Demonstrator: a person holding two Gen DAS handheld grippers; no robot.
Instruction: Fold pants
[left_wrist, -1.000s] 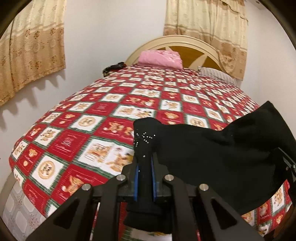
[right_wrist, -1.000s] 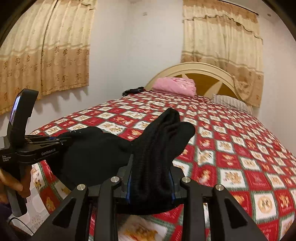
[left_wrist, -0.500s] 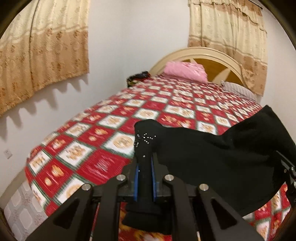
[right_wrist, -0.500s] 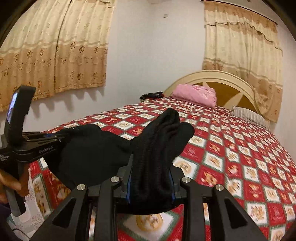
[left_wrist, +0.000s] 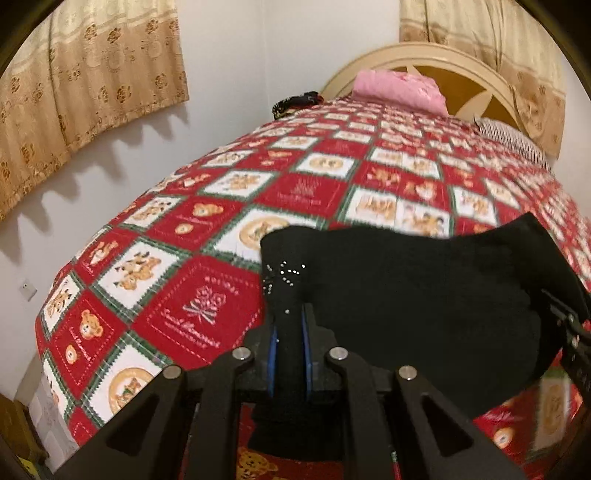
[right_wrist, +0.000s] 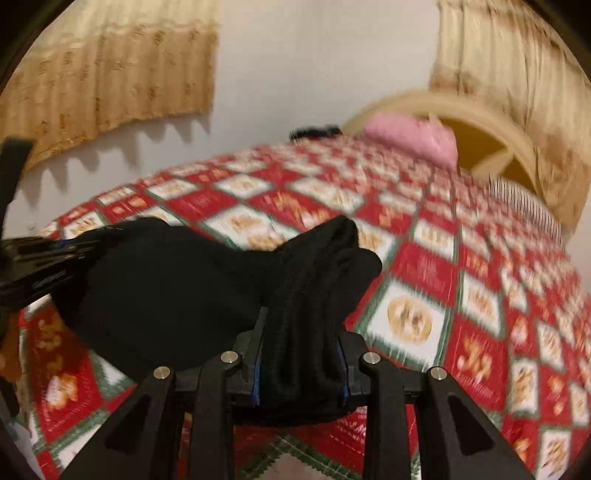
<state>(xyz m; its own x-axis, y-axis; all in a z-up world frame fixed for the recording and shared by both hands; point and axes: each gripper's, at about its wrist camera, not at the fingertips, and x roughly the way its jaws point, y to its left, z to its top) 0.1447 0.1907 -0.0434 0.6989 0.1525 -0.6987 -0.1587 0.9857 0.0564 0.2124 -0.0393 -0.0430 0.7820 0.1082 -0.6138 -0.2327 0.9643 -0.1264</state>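
Observation:
The black pants (left_wrist: 413, 295) hang stretched between my two grippers above the near end of the bed. My left gripper (left_wrist: 289, 332) is shut on one corner of the pants, which has small shiny studs. My right gripper (right_wrist: 299, 354) is shut on a thick bunched part of the pants (right_wrist: 184, 288). The right gripper shows at the right edge of the left wrist view (left_wrist: 570, 332). The left gripper shows at the left edge of the right wrist view (right_wrist: 40, 266). The right wrist view is blurred.
The bed (left_wrist: 332, 177) has a red, white and green checked cover with bear prints. A pink pillow (left_wrist: 399, 88), a striped pillow (left_wrist: 513, 136) and a dark object (left_wrist: 295, 103) lie by the cream headboard (left_wrist: 443, 59). Curtains (left_wrist: 74, 85) hang on the white wall at left.
Both grippers have moved forward and lower over the bed with the pants still held between them. The bed cover now looks closer in both views.

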